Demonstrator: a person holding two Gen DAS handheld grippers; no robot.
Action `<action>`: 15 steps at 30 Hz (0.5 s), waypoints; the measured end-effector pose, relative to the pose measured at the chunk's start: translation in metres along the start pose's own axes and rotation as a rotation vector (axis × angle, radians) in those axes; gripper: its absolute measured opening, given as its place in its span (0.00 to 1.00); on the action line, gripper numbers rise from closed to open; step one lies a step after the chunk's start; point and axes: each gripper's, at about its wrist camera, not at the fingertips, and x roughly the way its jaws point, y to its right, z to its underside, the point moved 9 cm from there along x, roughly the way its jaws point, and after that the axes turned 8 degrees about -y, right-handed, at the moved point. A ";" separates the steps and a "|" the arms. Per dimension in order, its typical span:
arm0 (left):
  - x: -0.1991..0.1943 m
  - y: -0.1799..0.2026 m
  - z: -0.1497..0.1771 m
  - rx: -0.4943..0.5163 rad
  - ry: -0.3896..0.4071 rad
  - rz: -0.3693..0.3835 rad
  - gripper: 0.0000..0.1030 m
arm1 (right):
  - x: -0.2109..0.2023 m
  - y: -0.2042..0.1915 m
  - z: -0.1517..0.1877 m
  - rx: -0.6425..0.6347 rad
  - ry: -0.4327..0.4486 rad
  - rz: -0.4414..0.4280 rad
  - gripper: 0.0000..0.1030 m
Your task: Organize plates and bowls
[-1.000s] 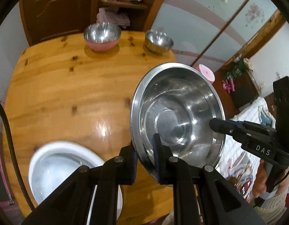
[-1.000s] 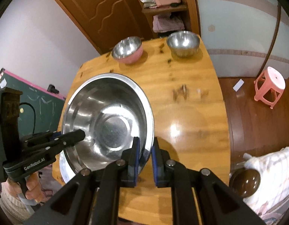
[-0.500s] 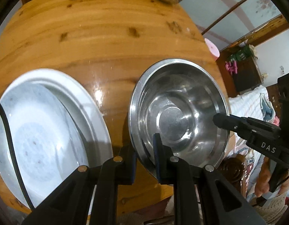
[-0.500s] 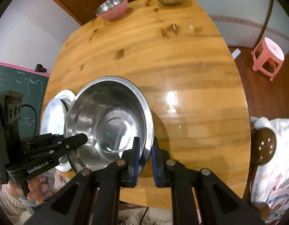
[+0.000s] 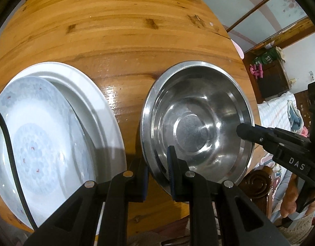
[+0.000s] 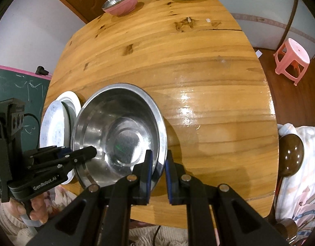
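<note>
Near the counter's (image 6: 198, 82) front edge, beside stacked white plates (image 5: 79, 106), both tongs, left (image 5: 157, 168) and right (image 6: 158, 168), clamp opposite rims of the stainless steel bowl (image 6: 120, 127), likely light, rigid and slippery.
</note>
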 end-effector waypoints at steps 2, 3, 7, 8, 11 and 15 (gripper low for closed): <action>-0.001 0.003 0.000 0.013 0.007 -0.010 0.14 | 0.001 -0.001 0.000 -0.006 0.000 0.012 0.11; 0.000 0.003 -0.001 0.018 0.009 -0.015 0.14 | 0.002 0.000 0.000 -0.005 0.003 0.017 0.11; 0.000 0.005 -0.004 0.027 0.015 -0.022 0.19 | 0.003 0.000 0.000 0.007 0.005 0.022 0.11; 0.001 0.006 -0.004 0.023 0.016 -0.018 0.26 | 0.003 0.001 0.000 0.013 0.006 0.016 0.11; -0.002 0.006 -0.005 0.012 0.037 -0.013 0.33 | 0.003 0.002 0.001 0.030 0.006 -0.009 0.11; -0.007 0.003 -0.007 0.003 0.055 -0.003 0.34 | 0.000 0.002 0.003 0.034 0.017 -0.025 0.11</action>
